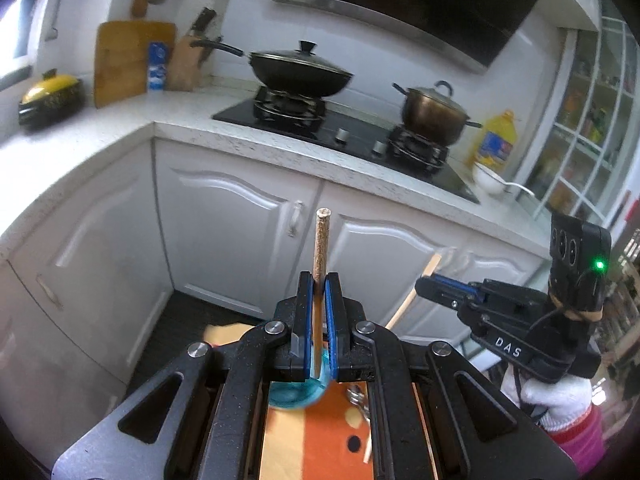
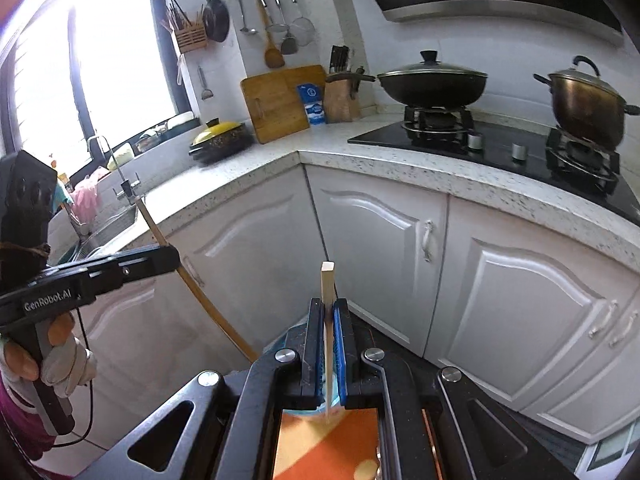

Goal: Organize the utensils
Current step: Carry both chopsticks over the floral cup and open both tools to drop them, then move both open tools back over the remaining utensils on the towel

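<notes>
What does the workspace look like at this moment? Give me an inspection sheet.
Surface: orange patterned cloth below both grippers.
Job's things: round speckled chopstick in the left gripper; pale square chopstick in the right gripper; blue cup beneath; spoons on the cloth.
Clutter: nothing seen on the cloth besides these.
Grippers: both shut, each on one chopstick, raised above the cloth.
Cables: black cable hanging by the gloved left hand.
Surroundings: white countertop, wok and pot on the stove, white cabinets.
</notes>
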The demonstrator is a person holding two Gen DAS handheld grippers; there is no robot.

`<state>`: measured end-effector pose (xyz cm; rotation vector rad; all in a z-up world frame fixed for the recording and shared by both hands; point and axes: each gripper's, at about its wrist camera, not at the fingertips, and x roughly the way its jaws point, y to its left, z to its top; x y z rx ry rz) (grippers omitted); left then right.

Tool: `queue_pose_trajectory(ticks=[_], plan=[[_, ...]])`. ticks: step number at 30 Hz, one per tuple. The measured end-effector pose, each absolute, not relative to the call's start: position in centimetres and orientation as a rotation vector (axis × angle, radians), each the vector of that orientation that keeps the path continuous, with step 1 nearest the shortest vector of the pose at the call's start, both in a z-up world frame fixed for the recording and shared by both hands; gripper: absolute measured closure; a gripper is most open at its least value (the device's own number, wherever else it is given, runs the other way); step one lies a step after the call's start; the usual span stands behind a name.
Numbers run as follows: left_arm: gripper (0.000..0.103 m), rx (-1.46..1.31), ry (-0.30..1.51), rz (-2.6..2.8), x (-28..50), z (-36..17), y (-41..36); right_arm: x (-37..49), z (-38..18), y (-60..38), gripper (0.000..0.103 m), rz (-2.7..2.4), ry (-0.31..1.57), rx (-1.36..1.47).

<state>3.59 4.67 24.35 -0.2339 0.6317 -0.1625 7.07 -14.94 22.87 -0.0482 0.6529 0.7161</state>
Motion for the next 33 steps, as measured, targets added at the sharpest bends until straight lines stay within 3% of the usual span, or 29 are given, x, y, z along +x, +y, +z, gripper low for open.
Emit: queue_pose_trajectory(ticks=[18, 19, 21, 22, 23, 29, 33], plan=[[0.097, -0.223, 0.840, -0.022, 9.1, 13.4, 5.8, 14.0, 11.8, -12.1, 0.097, 0.682, 0.902, 0.019], [0.095, -0.229, 0.847, -0.020, 9.2, 13.1, 5.8, 14.0, 11.6, -12.3, 0.094, 0.676, 0.907, 0.019], [0.086, -0.247, 0.858, -0.019, 9.4, 12.6, 6.0, 13.7, 11.4, -12.8, 0.068, 0.664, 0.911, 0.010], [0.075, -0.260, 0.859, -0.020, 9.5, 12.5, 6.2, 13.6, 11.4, -13.0, 0.065, 0.667, 0.909, 0.010], [0.065, -0.276, 0.858, -0.025, 9.5, 12.5, 6.3, 13.3, 11.4, -13.2, 0.065, 0.676, 0.907, 0.010], [0.056, -0.280, 0.856, -0.040, 8.2, 12.9, 5.7, 11.5, 11.5, -14.7, 0.065, 0.677, 0.910, 0.021], [0.055, -0.238, 0.851, -0.045, 6.4, 13.3, 4.5, 9.9, 11.1, -15.2, 0.065, 0.665, 0.919, 0.015]])
